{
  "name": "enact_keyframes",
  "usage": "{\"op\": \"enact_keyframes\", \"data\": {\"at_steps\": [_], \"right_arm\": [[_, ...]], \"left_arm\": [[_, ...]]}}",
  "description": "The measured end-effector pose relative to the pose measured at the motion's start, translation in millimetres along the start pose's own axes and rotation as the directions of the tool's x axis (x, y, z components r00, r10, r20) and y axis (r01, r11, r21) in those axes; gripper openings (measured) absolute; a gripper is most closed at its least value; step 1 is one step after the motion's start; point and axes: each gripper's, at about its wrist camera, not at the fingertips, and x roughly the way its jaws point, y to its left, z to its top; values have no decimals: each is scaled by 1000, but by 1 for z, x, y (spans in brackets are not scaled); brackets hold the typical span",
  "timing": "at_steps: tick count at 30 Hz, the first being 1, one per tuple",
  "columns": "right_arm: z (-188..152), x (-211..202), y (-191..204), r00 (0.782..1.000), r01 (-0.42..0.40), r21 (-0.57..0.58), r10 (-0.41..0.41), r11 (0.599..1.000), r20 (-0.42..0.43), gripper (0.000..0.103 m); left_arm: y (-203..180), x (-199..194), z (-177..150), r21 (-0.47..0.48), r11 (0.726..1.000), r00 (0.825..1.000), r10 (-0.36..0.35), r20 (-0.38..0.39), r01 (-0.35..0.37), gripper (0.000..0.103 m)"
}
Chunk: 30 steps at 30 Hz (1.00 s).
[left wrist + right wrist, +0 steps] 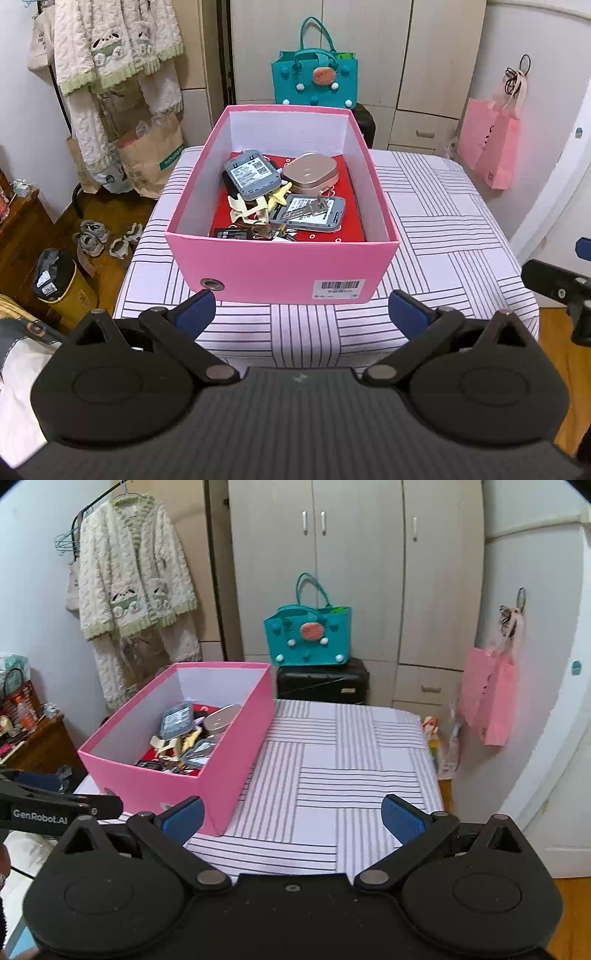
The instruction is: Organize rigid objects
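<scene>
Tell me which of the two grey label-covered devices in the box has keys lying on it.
The near-right grey device, beside the box's right wall, carries the keys; the far-left one is bare.

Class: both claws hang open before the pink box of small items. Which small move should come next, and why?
Probably ease the left claw forward over the pink box: it is open, empty, and faces the gray devices, keys and clips piled inside, while the right claw sits off to the side.

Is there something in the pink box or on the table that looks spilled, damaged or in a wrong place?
Nothing looks spilled or damaged. Inside the pink box the items lie in a loose heap: keys rest on one grey device, another grey device sits tilted.
</scene>
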Motion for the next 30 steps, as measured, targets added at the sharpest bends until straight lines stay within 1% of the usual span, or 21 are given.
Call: {"op": "enact_keyframes", "data": {"at_steps": [2, 5, 9, 15, 23, 26, 30], "right_arm": [[-1, -3, 0, 1000, 10, 1, -10, 1000, 10, 103], [-1, -5, -1, 1000, 6, 6, -6, 1000, 17, 103], [1, -4, 0, 1000, 14, 5, -14, 1000, 22, 103], [1, -3, 0, 999, 17, -7, -17, 1000, 42, 103], [0, 1, -4, 999, 26, -3, -26, 1000, 40, 103], [-1, 2, -3, 999, 36, -10, -36, 999, 36, 103], [-3, 3, -3, 999, 35, -7, -35, 999, 29, 103]], "left_arm": [[-2, 0, -1, -8, 1000, 1000, -1, 7, 1, 101], [-3, 1, 0, -9, 1000, 1000, 17, 15, -16, 101], [0, 4, 3, -27, 1000, 1000, 4, 7, -4, 101], [4, 9, 5, -49, 999, 1000, 23, 20, -22, 101], [-5, 14, 5, 7, 1000, 1000, 12, 13, -12, 101], [-8, 14, 5, 12, 1000, 1000, 21, 20, -21, 101], [-10, 15, 4, 15, 1000, 1000, 9, 19, -10, 101]]}}
